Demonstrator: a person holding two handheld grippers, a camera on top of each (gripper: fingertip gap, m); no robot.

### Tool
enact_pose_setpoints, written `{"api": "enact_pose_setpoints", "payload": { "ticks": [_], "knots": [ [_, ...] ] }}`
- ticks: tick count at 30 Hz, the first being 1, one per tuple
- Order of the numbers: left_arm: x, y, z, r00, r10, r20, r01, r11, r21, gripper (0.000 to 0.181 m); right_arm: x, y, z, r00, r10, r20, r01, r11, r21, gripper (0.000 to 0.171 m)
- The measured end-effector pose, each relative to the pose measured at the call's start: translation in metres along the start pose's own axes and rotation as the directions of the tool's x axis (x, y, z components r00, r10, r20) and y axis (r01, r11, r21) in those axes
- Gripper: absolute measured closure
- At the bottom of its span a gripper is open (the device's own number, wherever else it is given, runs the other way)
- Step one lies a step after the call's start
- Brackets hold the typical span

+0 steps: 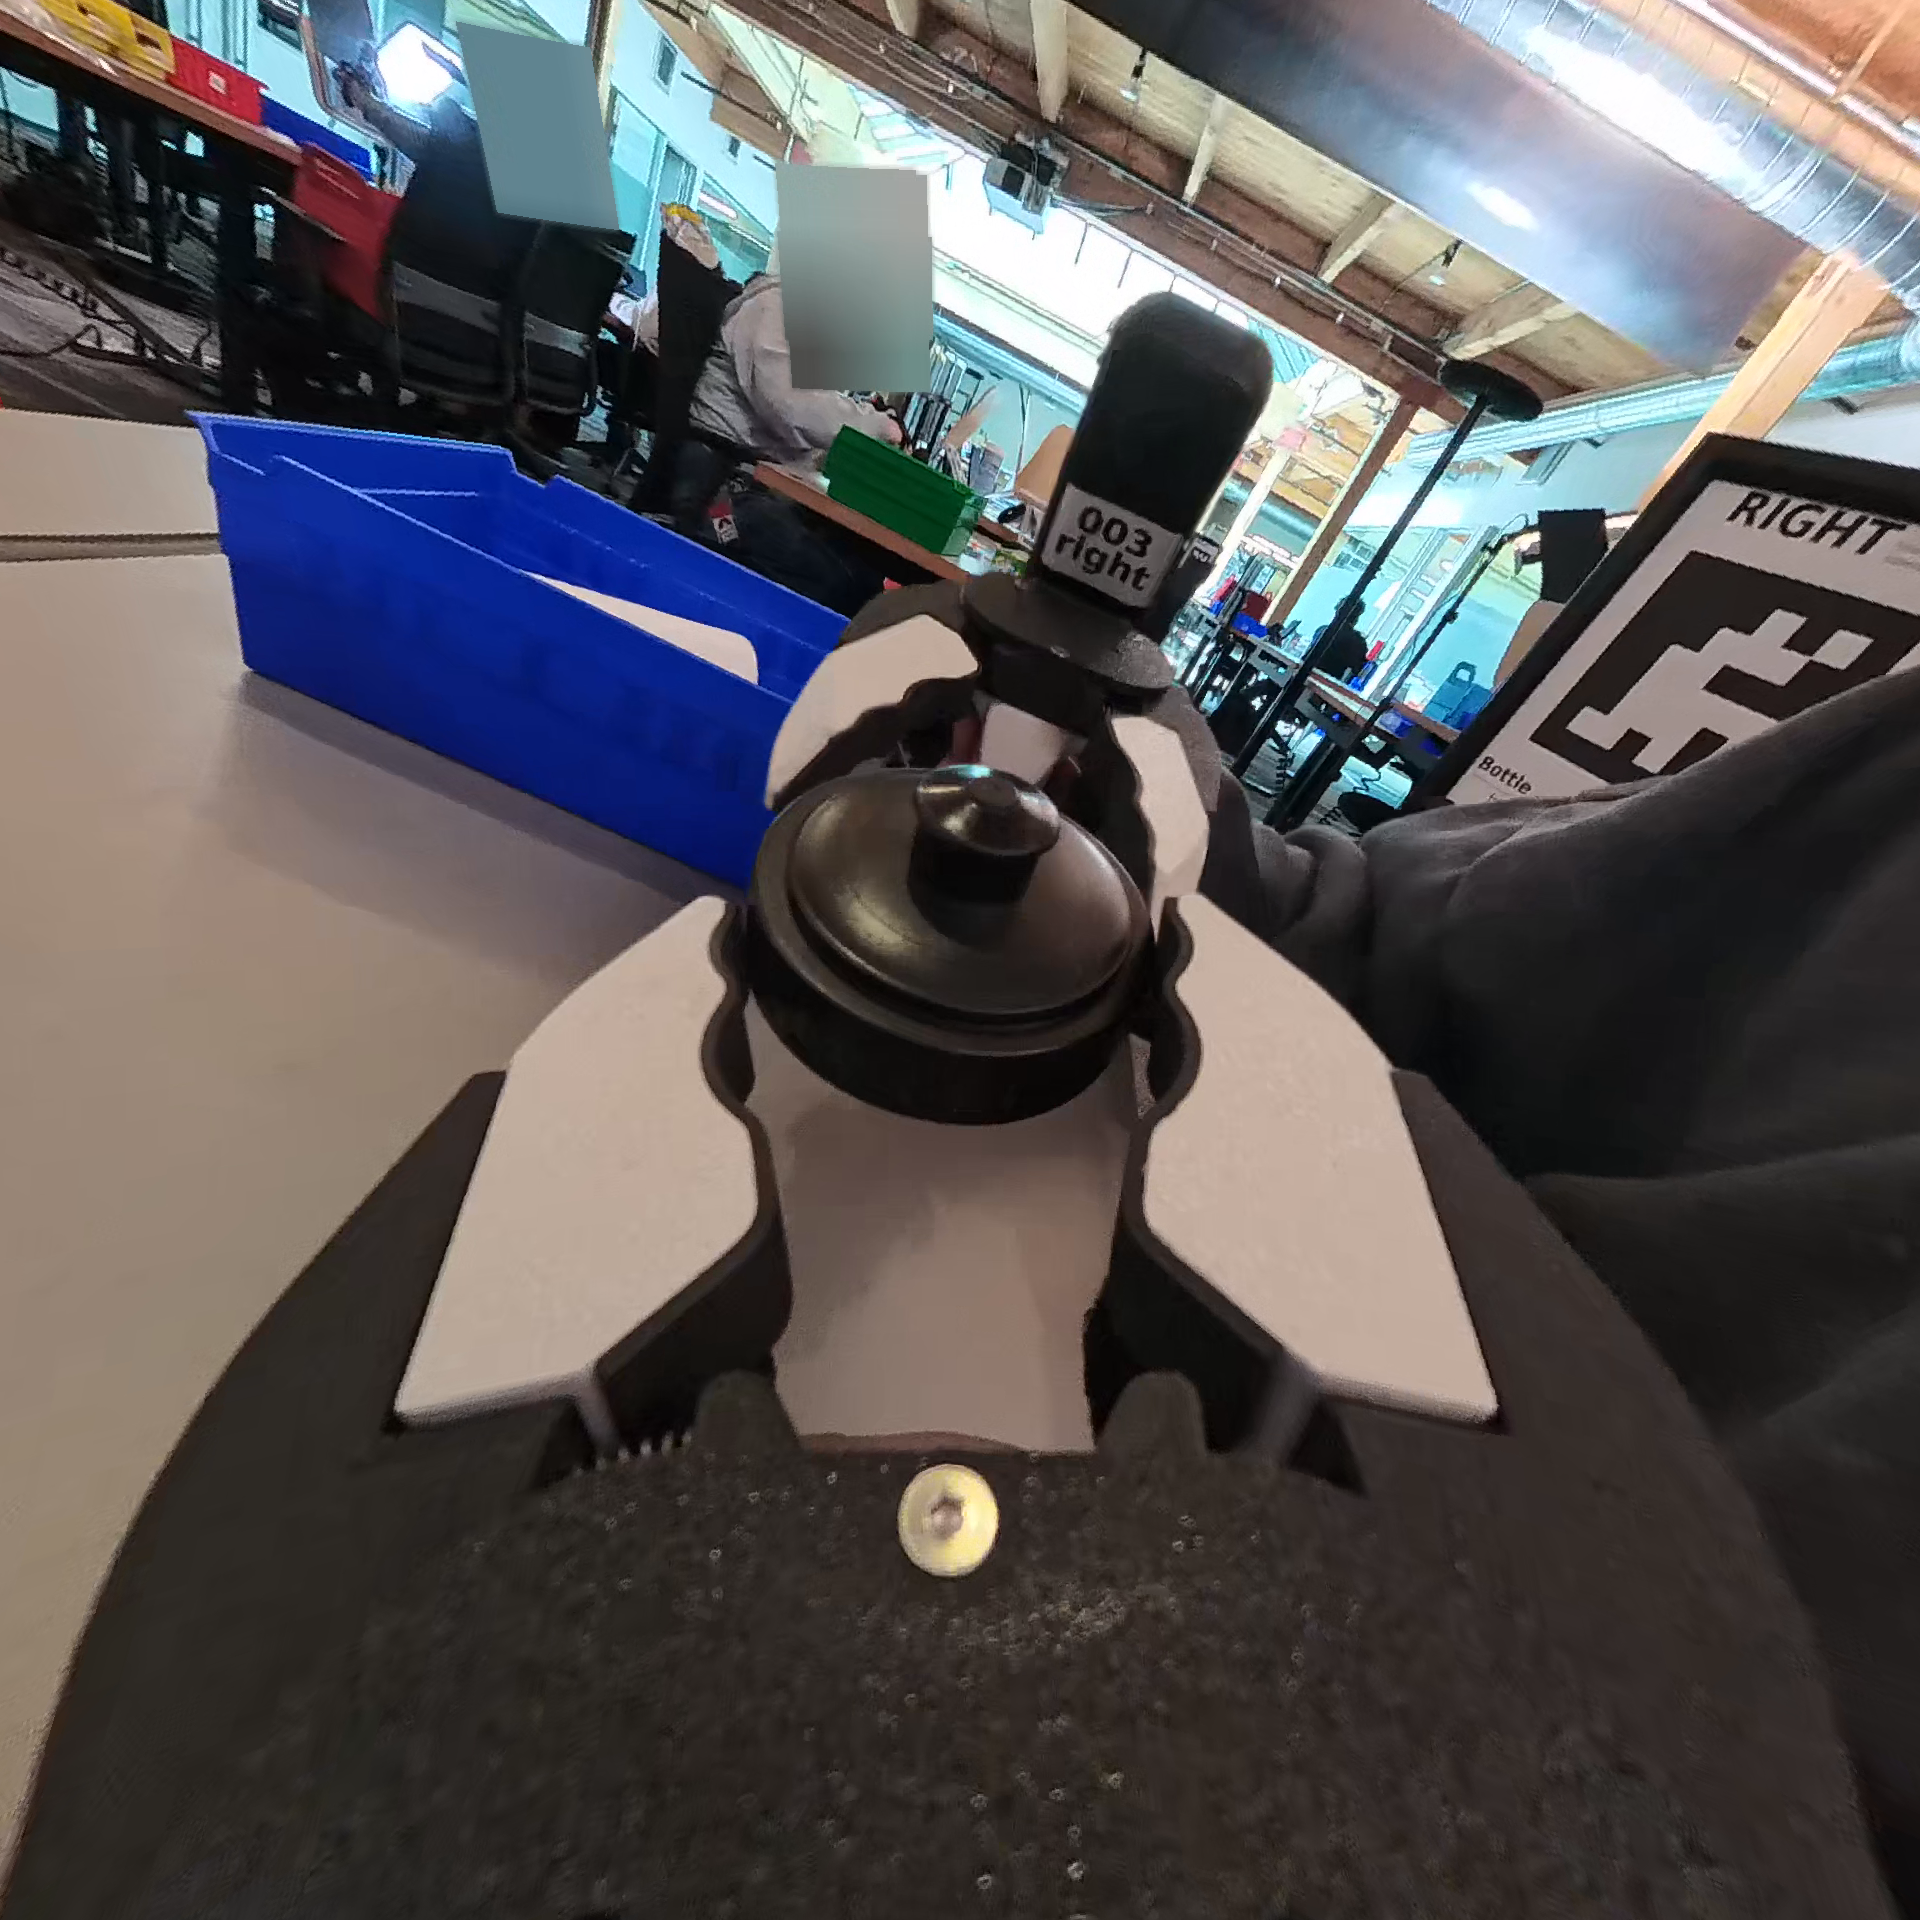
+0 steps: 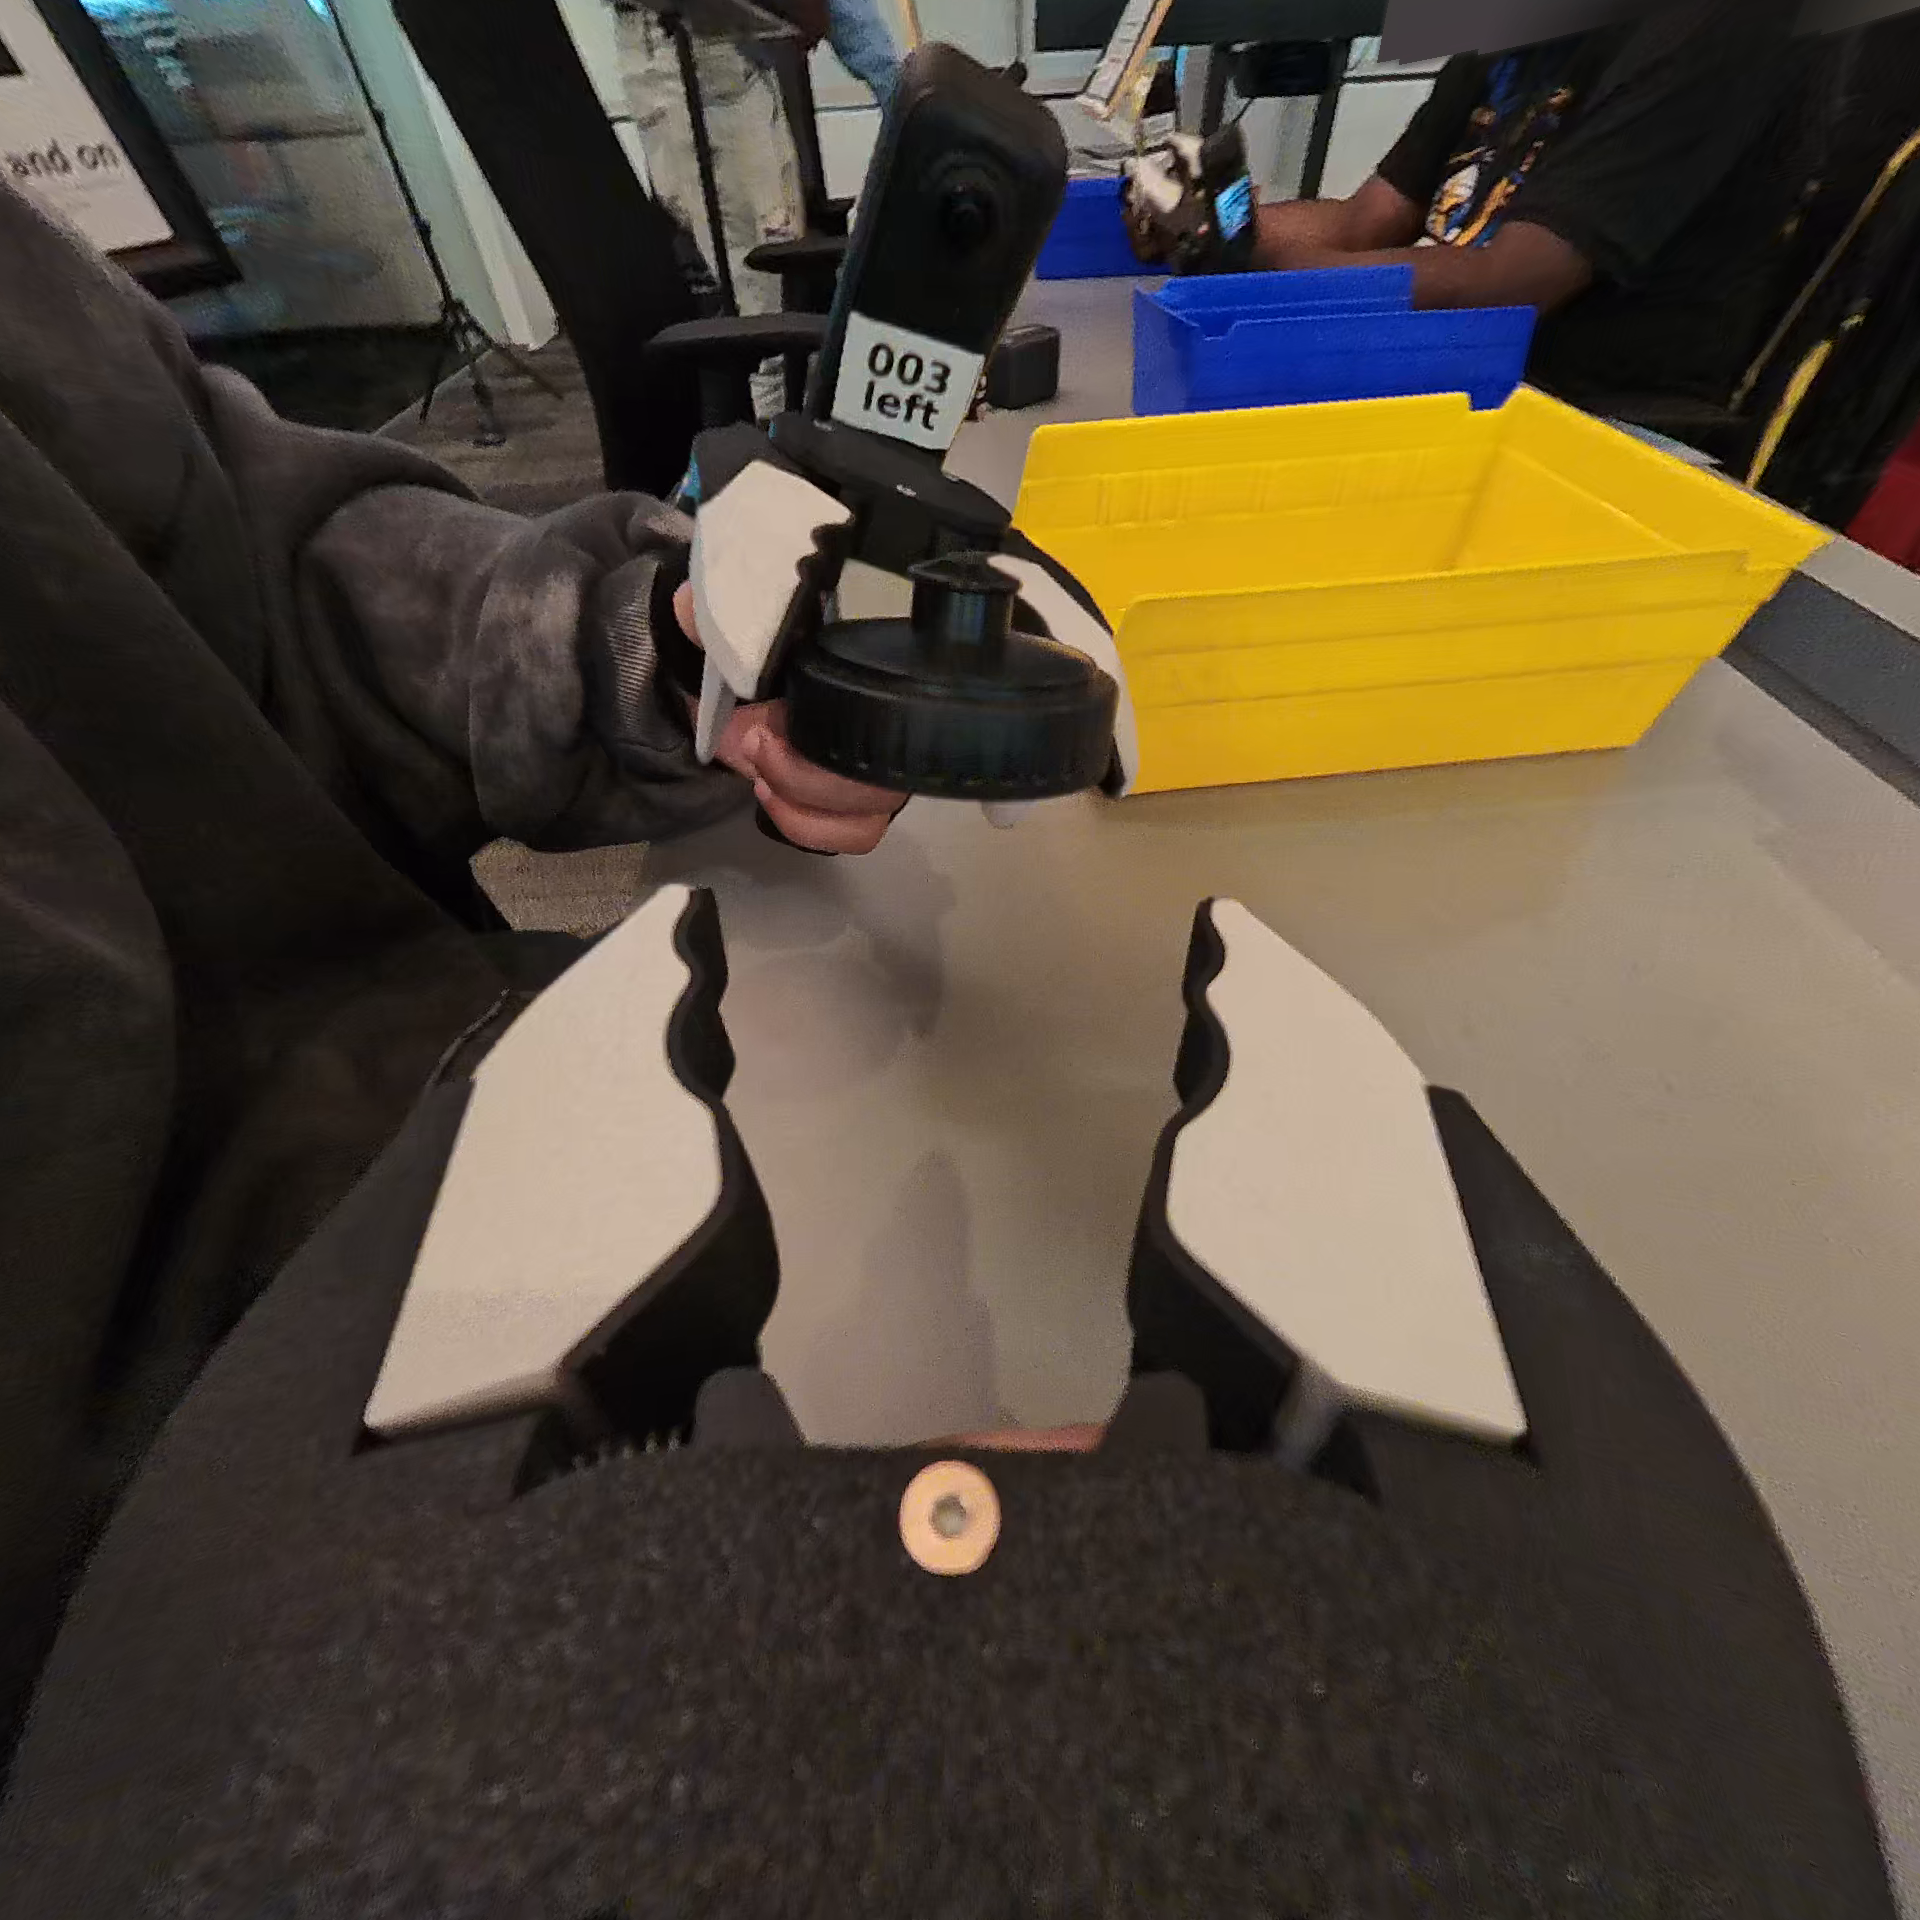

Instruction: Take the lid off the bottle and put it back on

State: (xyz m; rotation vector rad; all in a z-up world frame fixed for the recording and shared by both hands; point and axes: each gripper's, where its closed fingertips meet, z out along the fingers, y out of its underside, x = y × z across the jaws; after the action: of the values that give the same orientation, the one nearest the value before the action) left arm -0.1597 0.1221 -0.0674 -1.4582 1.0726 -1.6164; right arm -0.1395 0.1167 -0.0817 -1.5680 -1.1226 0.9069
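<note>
The black round lid (image 1: 940, 966), with a small spout on top, is clamped between the white fingers of my left gripper (image 1: 945, 925) and held above the grey table (image 1: 208, 935). In the right wrist view the same lid (image 2: 945, 707) sits in the left gripper (image 2: 935, 675), held by a hand in a dark sleeve. My right gripper (image 2: 951, 914) is open and empty over the table, facing the lid from a short distance. It also shows beyond the lid in the left wrist view (image 1: 997, 748). No bottle is in view.
A blue bin (image 1: 499, 623) stands on the table to the left of the lid. A yellow bin (image 2: 1403, 582) and a blue bin (image 2: 1320, 332) stand behind the left gripper. A framed marker sign (image 1: 1714, 644) is at the right. People sit at nearby tables.
</note>
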Motion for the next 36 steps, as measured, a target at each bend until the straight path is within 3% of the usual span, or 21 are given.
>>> {"api": "enact_pose_setpoints", "payload": {
  "ticks": [3,8,13,22,26,30,33,36],
  "knots": [
    [-0.001,-0.001,-0.001,0.997,0.064,0.034,-0.064,0.998,-0.001,0.107,-0.001,-0.004,0.011,0.996,0.043,0.072,-0.045,0.999,0.017,0.089],
    [-0.010,0.007,-0.004,0.929,0.340,0.143,-0.326,0.938,-0.114,0.107,0.007,-0.007,0.023,0.920,0.332,0.206,-0.339,0.941,-0.006,0.095],
    [-0.016,0.016,-0.001,0.892,0.418,0.170,-0.394,0.905,-0.162,0.107,0.000,-0.013,0.031,0.839,0.439,0.322,-0.457,0.889,-0.020,0.106],
    [-0.028,0.018,-0.004,0.824,0.502,0.261,-0.461,0.863,-0.206,0.108,-0.007,-0.001,0.036,0.775,0.506,0.378,-0.516,0.853,-0.083,0.158],
    [-0.030,0.015,-0.013,0.848,0.435,0.302,-0.393,0.899,-0.192,0.104,0.003,0.000,0.032,0.837,0.467,0.286,-0.469,0.881,-0.068,0.158],
    [-0.033,0.020,-0.026,0.841,0.405,0.359,-0.344,0.912,-0.223,0.102,0.021,-0.017,0.005,0.940,0.330,0.082,-0.324,0.943,-0.078,0.158],
    [-0.033,0.023,-0.034,0.823,0.419,0.385,-0.348,0.906,-0.243,0.103,0.044,-0.035,-0.043,0.975,0.170,-0.141,-0.190,0.971,-0.143,0.159],
    [-0.029,0.019,-0.035,0.844,0.380,0.379,-0.323,0.923,-0.207,0.104,0.091,-0.042,-0.118,0.893,-0.022,-0.450,-0.111,0.957,-0.268,0.159]
  ]
}}
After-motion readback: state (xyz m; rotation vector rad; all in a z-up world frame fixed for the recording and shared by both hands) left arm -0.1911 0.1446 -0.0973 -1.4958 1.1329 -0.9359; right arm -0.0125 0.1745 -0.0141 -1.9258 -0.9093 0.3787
